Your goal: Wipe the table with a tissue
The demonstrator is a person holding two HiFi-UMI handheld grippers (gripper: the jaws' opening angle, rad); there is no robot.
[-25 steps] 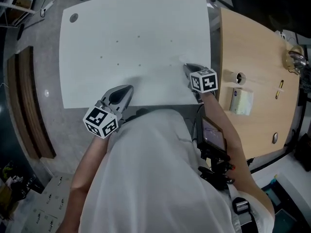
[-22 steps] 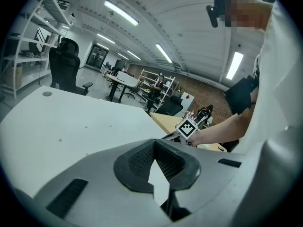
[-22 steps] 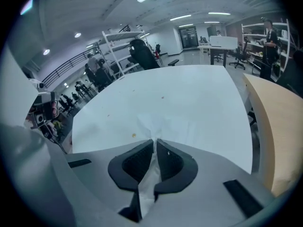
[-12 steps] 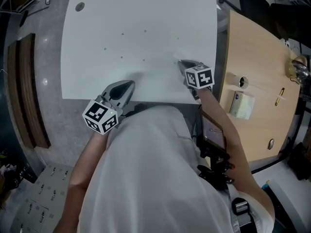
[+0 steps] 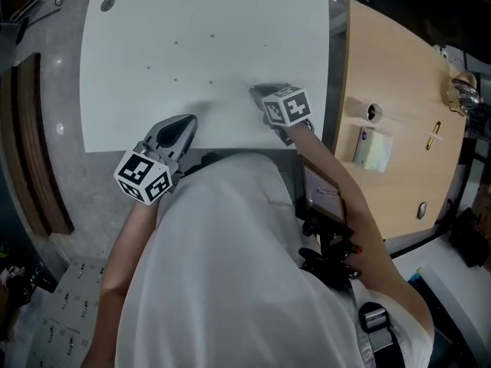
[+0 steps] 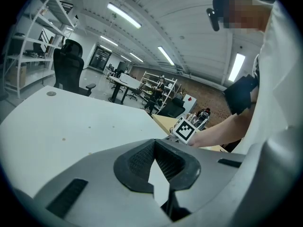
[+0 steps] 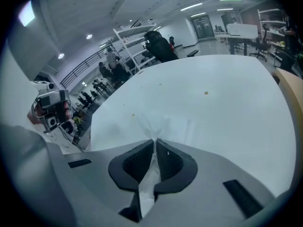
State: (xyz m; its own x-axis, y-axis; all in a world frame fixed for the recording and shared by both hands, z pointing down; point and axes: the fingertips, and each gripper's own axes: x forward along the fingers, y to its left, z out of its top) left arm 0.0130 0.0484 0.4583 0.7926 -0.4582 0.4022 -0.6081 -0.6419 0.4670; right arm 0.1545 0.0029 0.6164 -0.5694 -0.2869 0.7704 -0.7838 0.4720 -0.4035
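Here, tissue point(image 7: 163, 126) on white table point(image 5: 199, 60), wooden desk point(image 5: 399, 75) beside

- This is a large open office or lab hall: long ceiling lights point(image 6: 124, 15) run above rows of desks point(image 6: 124, 82).
- Black office chairs point(image 6: 69, 70) and white metal shelves point(image 6: 26, 46) stand around.
- A white table point(image 5: 207, 21) stands beside a wooden desk point(image 5: 399, 159) on a grey floor point(image 5: 73, 198).

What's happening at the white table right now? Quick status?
Right gripper shut on tissue, spread on the table. Left gripper shut, empty. Small specks ahead, nothing blocking.
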